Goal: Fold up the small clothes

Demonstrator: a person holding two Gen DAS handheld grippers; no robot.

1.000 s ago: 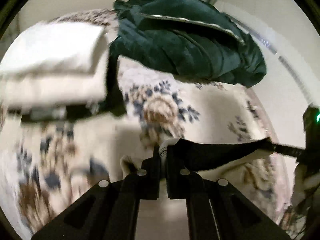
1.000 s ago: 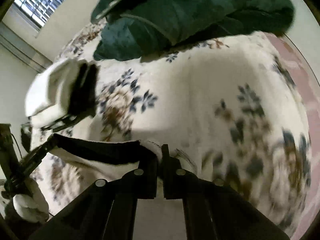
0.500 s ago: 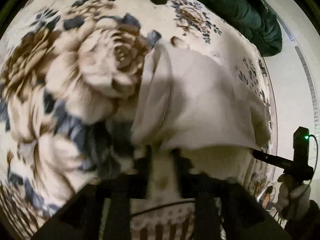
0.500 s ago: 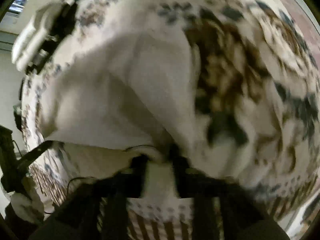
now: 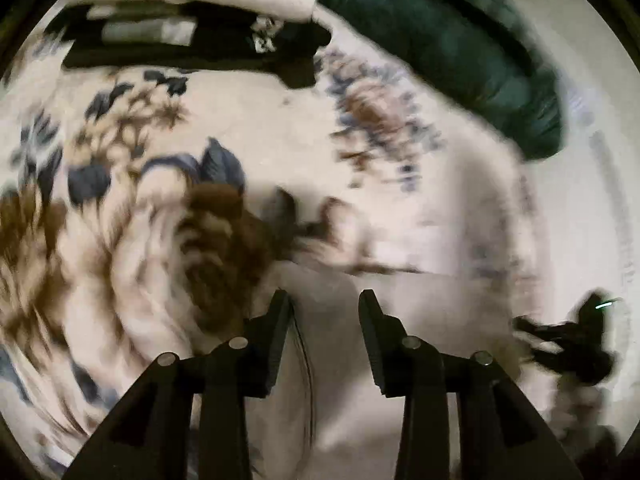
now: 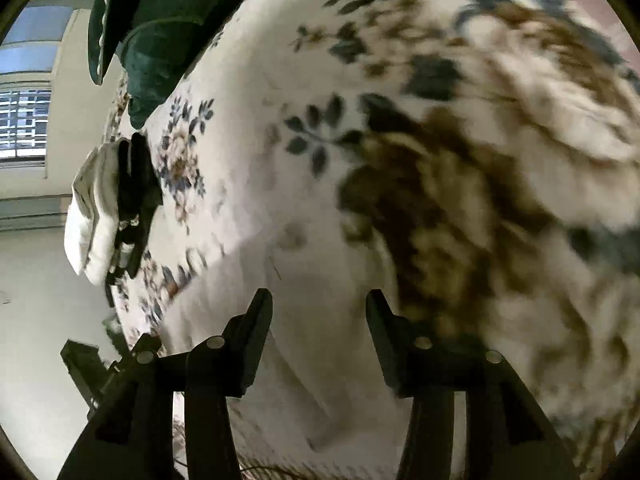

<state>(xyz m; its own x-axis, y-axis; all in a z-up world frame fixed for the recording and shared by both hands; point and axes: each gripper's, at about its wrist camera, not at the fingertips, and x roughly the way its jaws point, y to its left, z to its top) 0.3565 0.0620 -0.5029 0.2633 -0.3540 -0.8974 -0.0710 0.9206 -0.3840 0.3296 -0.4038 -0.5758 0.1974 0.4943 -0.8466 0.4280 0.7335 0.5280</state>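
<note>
My left tongs [image 5: 323, 300] are released, the 2 fingers spread with nothing between them, poised over the pale cream garment [image 5: 392, 312] that lies flat on the floral bedspread [image 5: 132, 216]. My right tongs [image 6: 318, 300] are released as well, jaws parted and empty, above the same cream garment [image 6: 304, 352], whose surface runs under and beyond their tips. From the left view the garment's far edge sits just past my fingertips, against a big brown flower in the print, and the other tongs show as a dark blur with a green light at the right edge [image 5: 576, 340]. Farther back on the bed sits a stack of folded clothes [image 5: 208, 8], white pieces on top of black ones; from the right view that stack [image 6: 108, 208] is well apart to the left. A dark green blanket [image 5: 460, 40] is bunched beside the stack. Both views are blurred.
</note>
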